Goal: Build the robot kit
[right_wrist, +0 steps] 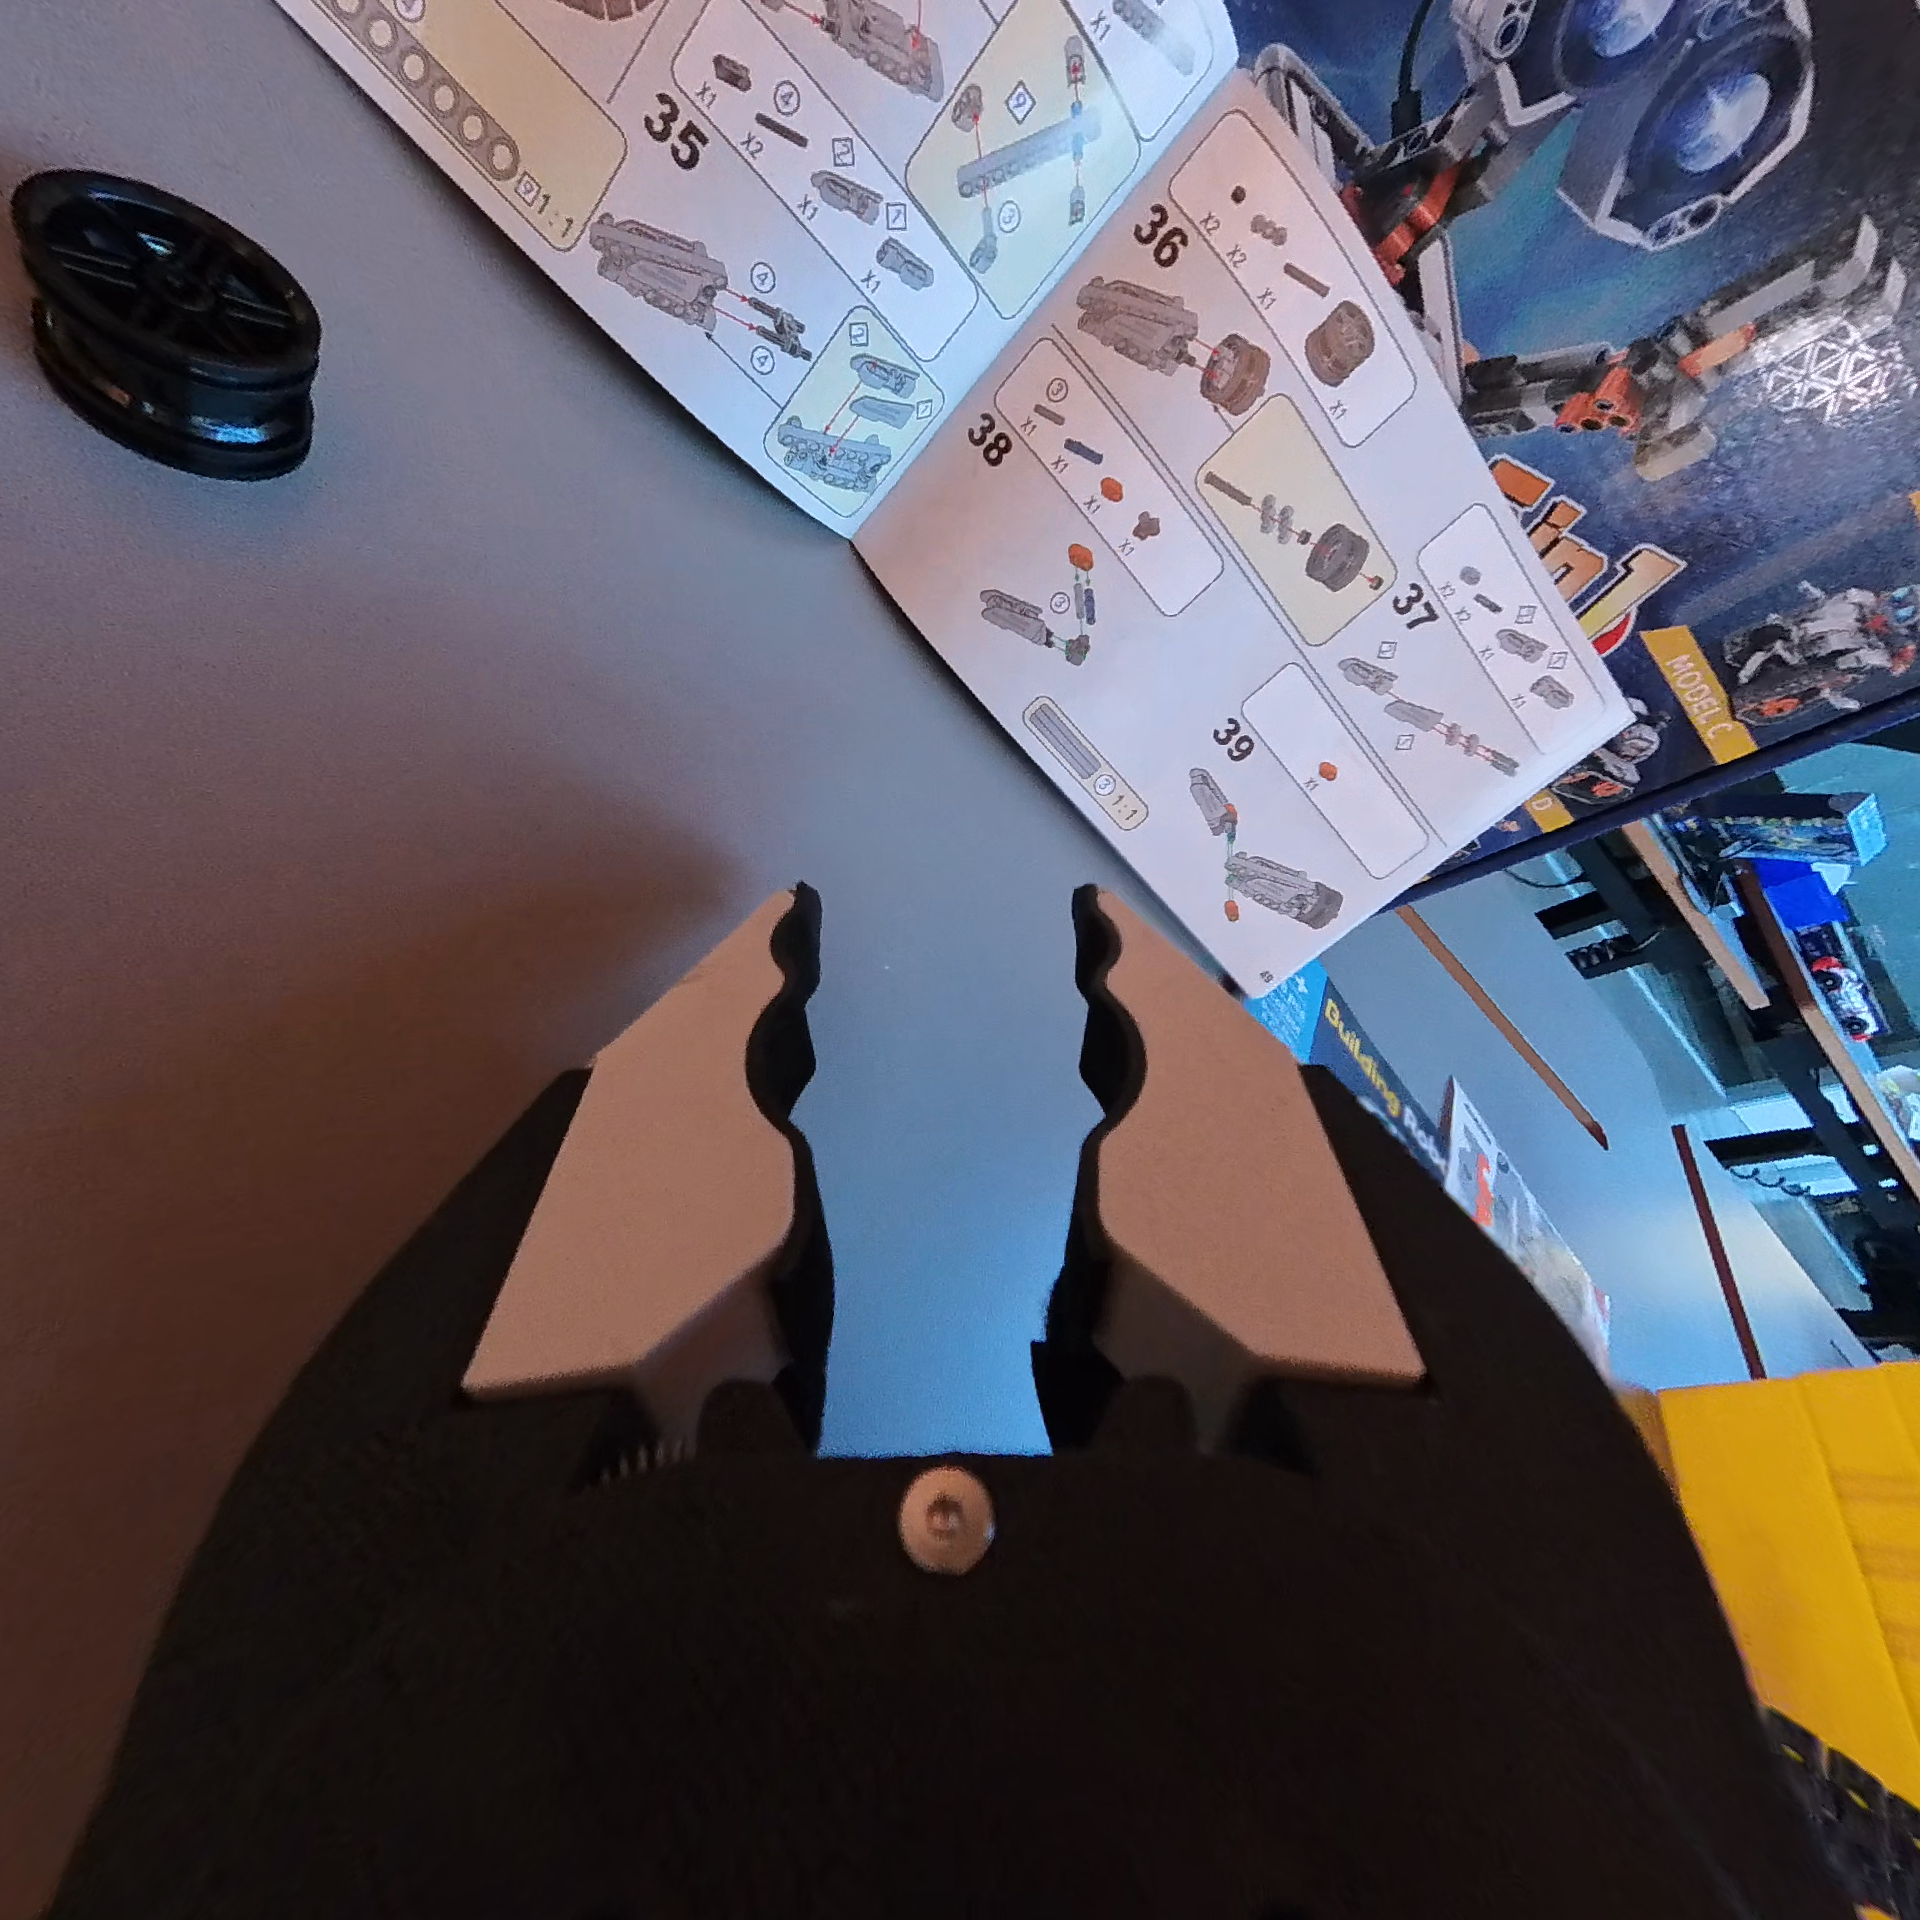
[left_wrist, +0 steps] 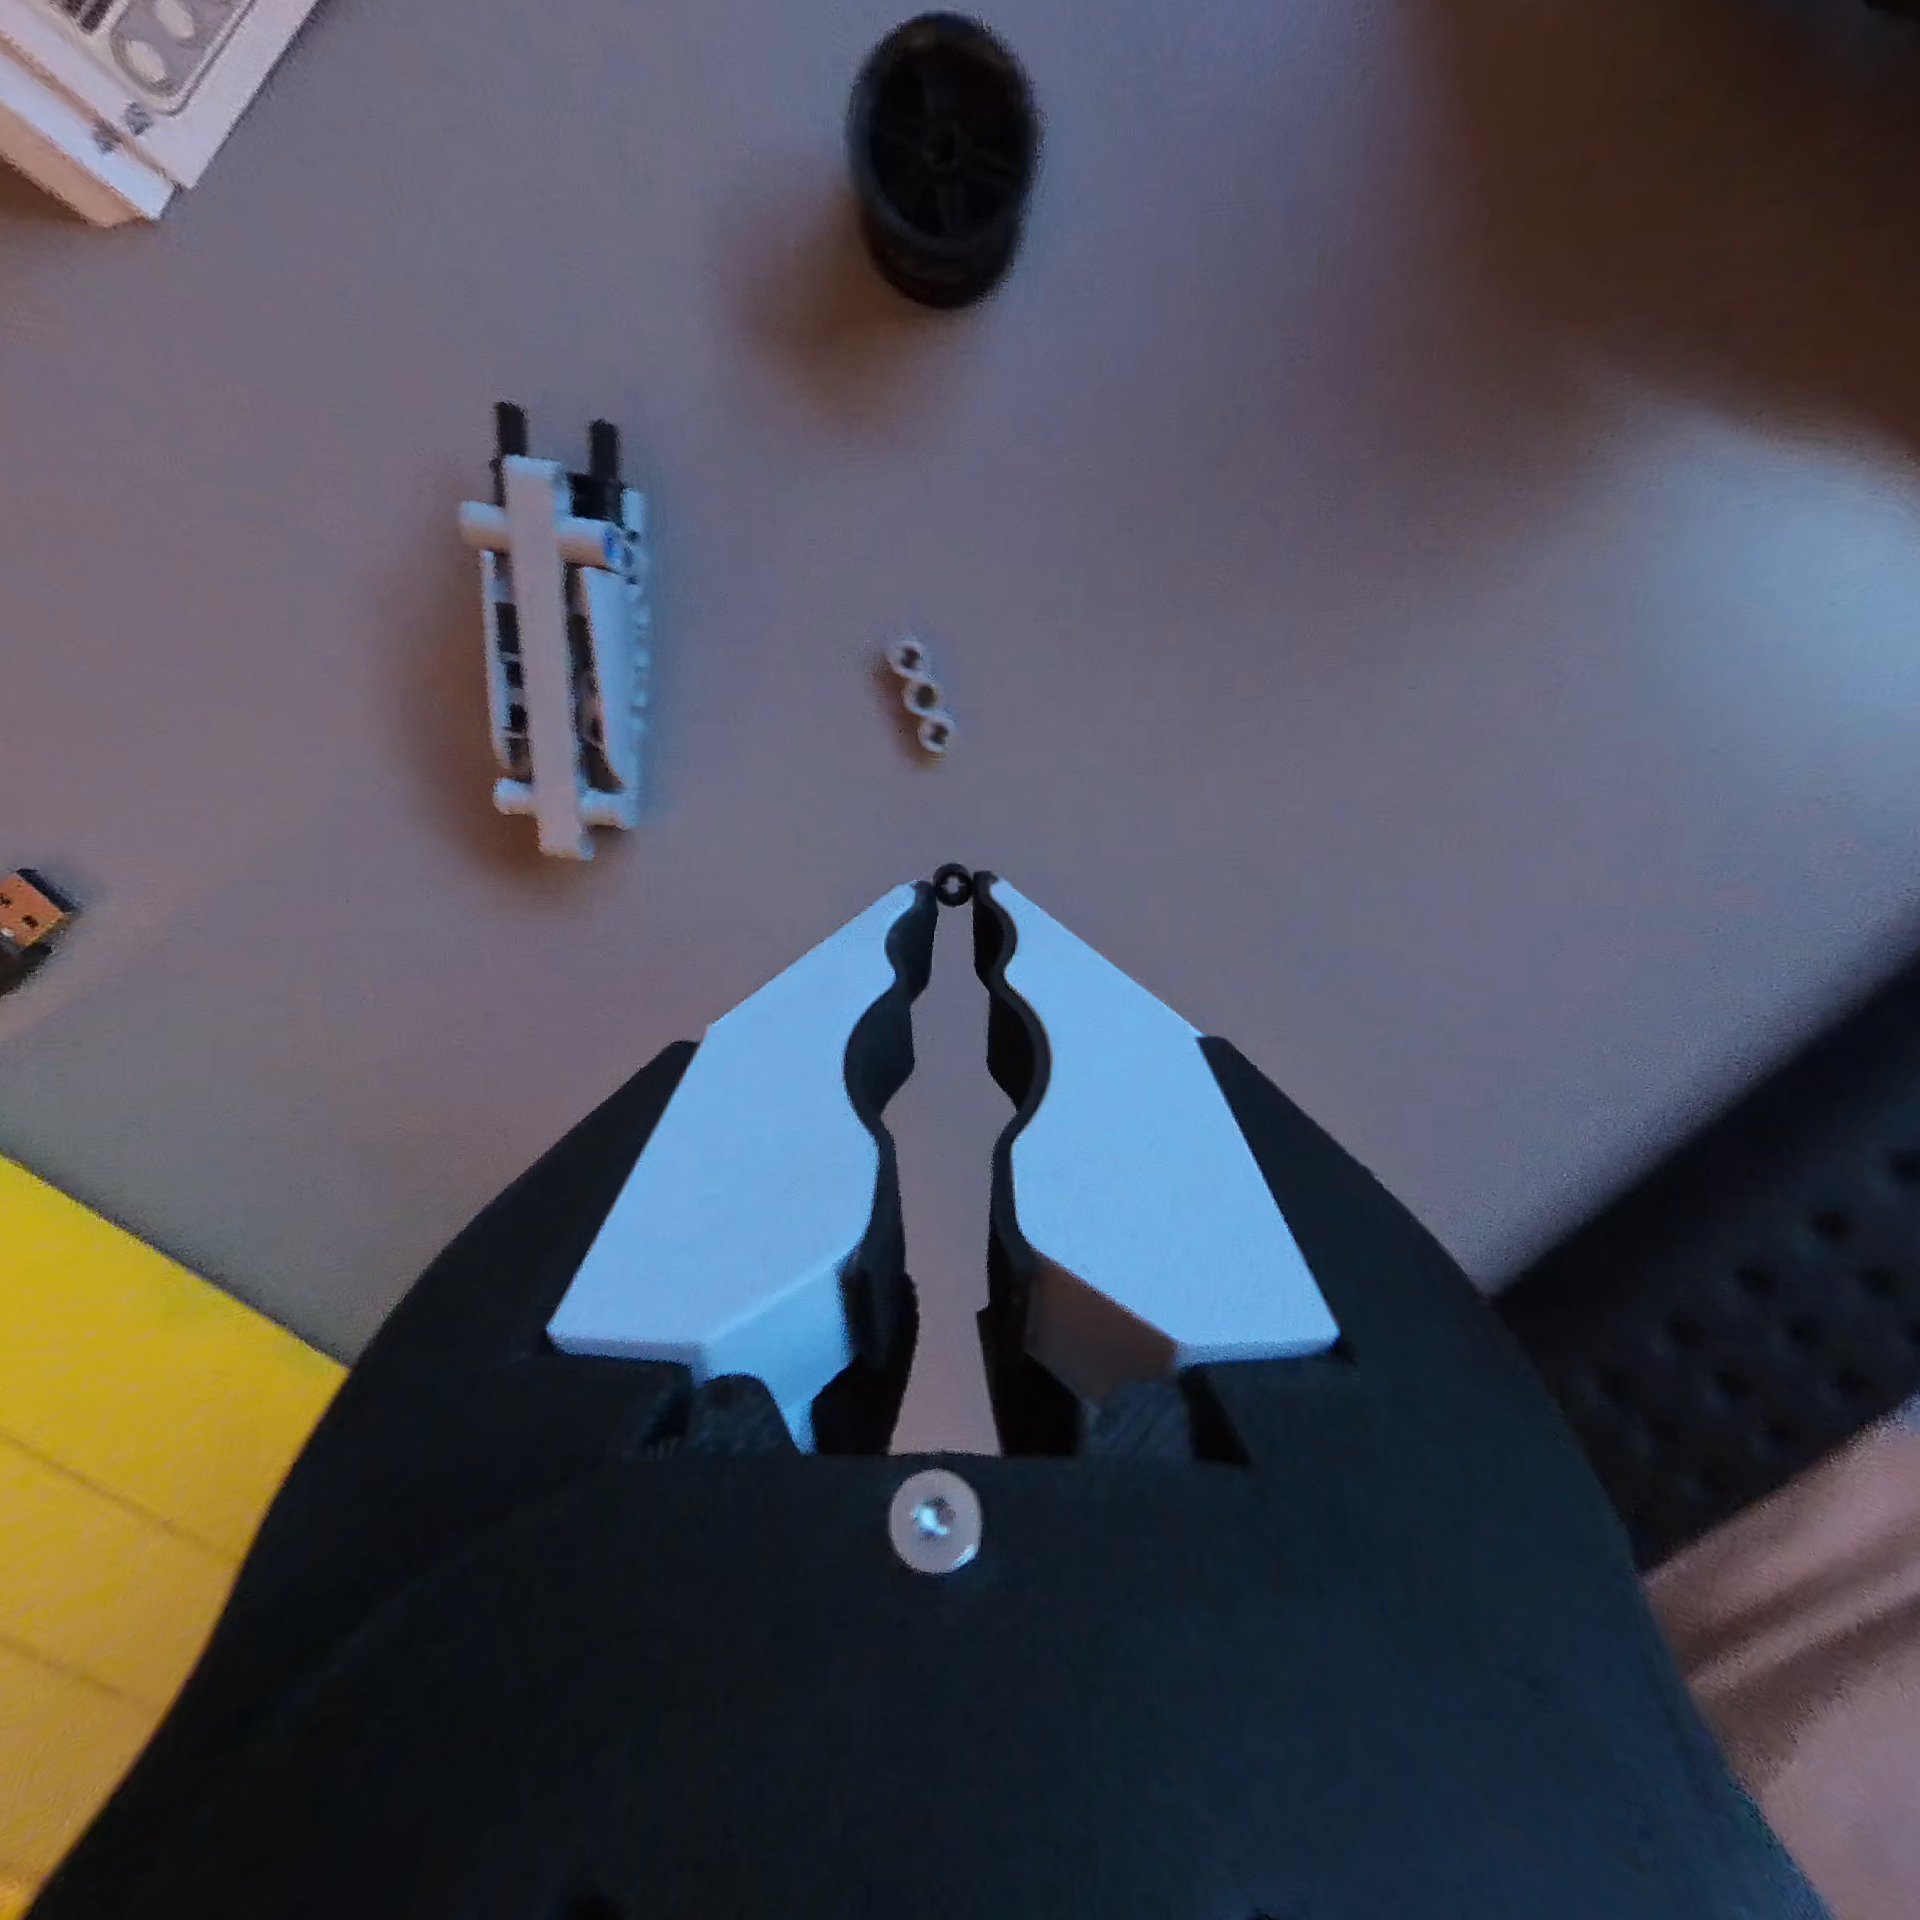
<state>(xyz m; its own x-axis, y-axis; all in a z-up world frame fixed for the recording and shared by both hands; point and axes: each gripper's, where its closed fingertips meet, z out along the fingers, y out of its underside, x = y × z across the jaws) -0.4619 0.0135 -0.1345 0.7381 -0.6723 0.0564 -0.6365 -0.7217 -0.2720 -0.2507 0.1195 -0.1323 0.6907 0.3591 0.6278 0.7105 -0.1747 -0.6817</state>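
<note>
My left gripper [left_wrist: 952,885] is shut on a small black ring-shaped piece [left_wrist: 952,883], pinched at the very fingertips above the grey table. Just beyond it lies a small white three-hole connector [left_wrist: 922,694]. A white and black brick assembly [left_wrist: 561,634] lies to the left, and a black wheel [left_wrist: 943,156] stands at the far side. My right gripper [right_wrist: 940,899] is open and empty over bare table. The same black wheel [right_wrist: 166,322] lies at its far left. An open instruction booklet [right_wrist: 1039,416] lies ahead and to the right of the fingers.
A printed toy box [right_wrist: 1662,312] lies under the booklet at the right. A yellow box shows at the left wrist view's lower left [left_wrist: 114,1455] and the right wrist view's lower right [right_wrist: 1808,1538]. A black perforated mat [left_wrist: 1745,1278] lies right. A small orange and black part [left_wrist: 31,920] sits far left. My hands' fingertips stand some 25 cm from each other. The black wheel [left_wrist: 943,156] is about 12 cm from both grippers' fingertips. My right wrist view [right_wrist: 163,275] looks at it from another angle.
</note>
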